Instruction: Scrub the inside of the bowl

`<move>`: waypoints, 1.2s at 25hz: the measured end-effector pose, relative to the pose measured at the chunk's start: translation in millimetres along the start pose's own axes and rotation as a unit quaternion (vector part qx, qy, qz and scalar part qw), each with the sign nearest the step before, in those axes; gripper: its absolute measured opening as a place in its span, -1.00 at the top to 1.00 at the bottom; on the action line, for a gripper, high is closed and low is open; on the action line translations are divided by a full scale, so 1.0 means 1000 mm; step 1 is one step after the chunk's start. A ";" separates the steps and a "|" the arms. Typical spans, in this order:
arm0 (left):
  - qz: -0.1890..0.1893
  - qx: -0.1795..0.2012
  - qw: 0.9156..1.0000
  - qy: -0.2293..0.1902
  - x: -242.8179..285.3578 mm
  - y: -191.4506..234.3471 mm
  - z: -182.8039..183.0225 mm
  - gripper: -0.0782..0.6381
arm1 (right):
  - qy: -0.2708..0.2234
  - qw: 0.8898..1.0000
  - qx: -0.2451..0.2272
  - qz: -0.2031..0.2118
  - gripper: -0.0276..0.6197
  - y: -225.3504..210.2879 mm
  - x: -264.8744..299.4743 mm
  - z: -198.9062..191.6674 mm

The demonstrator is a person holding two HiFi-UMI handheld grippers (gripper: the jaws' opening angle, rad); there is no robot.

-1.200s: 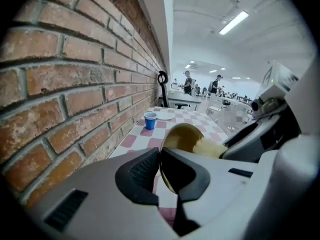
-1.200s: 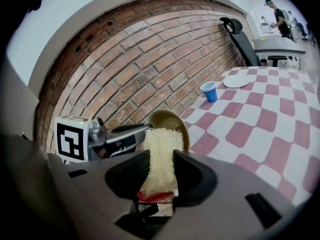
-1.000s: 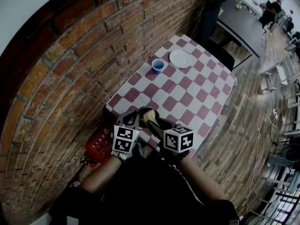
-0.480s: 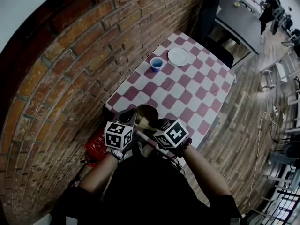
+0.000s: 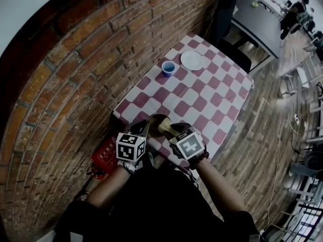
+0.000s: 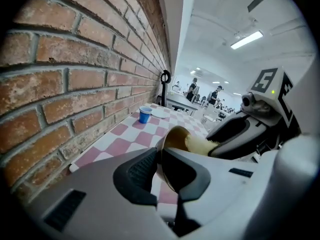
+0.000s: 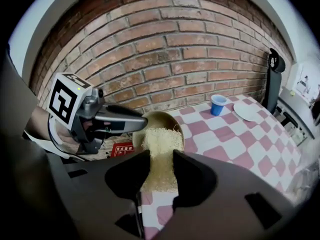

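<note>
Head view, change: against a second ago, the right gripper (image 5: 174,130) has rolled its marker cube over and dipped slightly. Its scrub pad (image 5: 164,127) has stayed inside the bowl (image 5: 157,121).
Head view, meaning: I judge that a scrubbing stroke is in progress, with the pad sweeping the inner wall.
Head view, place: the bowl is held over the near end of the table (image 5: 202,100), on its brick-wall side.
Left gripper view, claw: the left gripper (image 5: 143,128) has its jaws almost together, pinching the bowl's rim. The bowl is tipped with its mouth toward the pad. The blue cup (image 6: 145,114) stands at the table's far end.
Right gripper view, claw: the jaws are clamped on the pale pad, and its front end presses into the bowl's hollow.
</note>
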State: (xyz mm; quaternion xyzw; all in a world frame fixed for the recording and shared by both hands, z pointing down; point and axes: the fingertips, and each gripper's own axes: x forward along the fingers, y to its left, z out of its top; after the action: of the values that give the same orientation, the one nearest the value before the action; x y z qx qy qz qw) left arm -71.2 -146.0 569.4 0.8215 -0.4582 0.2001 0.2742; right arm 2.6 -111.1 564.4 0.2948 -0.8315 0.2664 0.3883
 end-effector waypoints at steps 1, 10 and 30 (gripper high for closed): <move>-0.004 -0.004 1.000 0.001 0.001 -0.003 -0.002 0.68 | -0.005 1.000 -0.003 -0.007 0.44 -0.003 -0.001 0.005; -0.008 -0.029 1.000 0.003 0.007 -0.003 0.003 0.69 | 0.038 0.988 -0.147 0.001 0.44 0.025 0.015 0.008; 0.059 0.238 0.968 -0.047 -0.011 -0.031 0.021 0.68 | -0.034 0.996 -0.066 -0.046 0.44 0.006 0.006 0.011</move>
State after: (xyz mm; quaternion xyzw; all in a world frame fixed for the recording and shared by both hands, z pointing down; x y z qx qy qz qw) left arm -48.1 -138.6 538.2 0.8431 -0.4573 0.2805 0.0370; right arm -10.1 -116.0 562.3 0.3153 -0.8455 0.1824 0.3904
